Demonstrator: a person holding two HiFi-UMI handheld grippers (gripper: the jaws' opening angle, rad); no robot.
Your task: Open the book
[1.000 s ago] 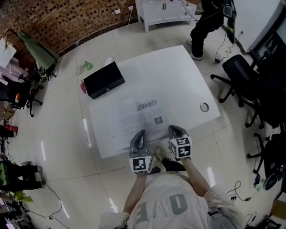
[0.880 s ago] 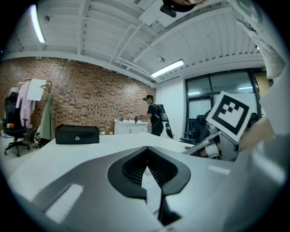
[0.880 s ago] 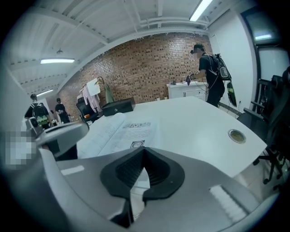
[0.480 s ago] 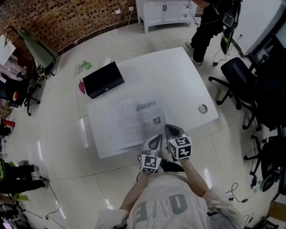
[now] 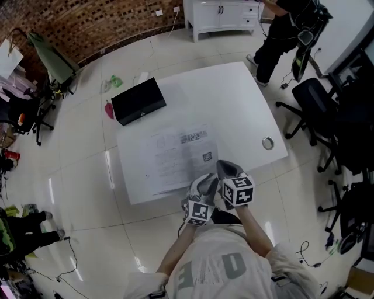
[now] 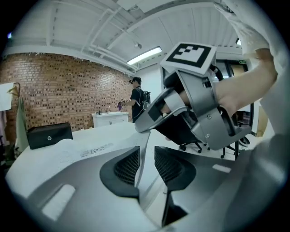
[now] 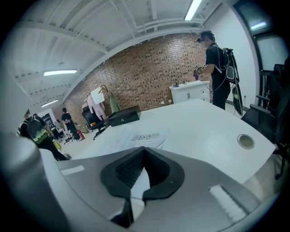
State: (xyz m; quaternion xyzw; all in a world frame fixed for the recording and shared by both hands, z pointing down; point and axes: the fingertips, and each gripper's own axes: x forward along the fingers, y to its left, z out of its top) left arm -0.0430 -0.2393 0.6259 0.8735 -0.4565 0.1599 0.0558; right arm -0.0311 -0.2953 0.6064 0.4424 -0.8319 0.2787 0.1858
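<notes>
Right gripper (image 7: pixel 144 156) fingers (image 7: pixel 129 170) clamped on a lifted page (image 6: pixel 143 152) of the book (image 5: pixel 175 157), which lies just ahead on the surface (image 5: pixel 234 99); left gripper (image 6: pixel 146 164) fingers (image 6: pixel 126 167), just opening, apart around that page's edge.

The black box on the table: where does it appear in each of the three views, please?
Head view: the black box is upper left of centre, on the table's far left corner.
Left gripper view: at the left edge, about mid-height.
Right gripper view: left of centre, about mid-height.
Shared landmark: the white cabinet beyond the table, seen in every view.
</notes>
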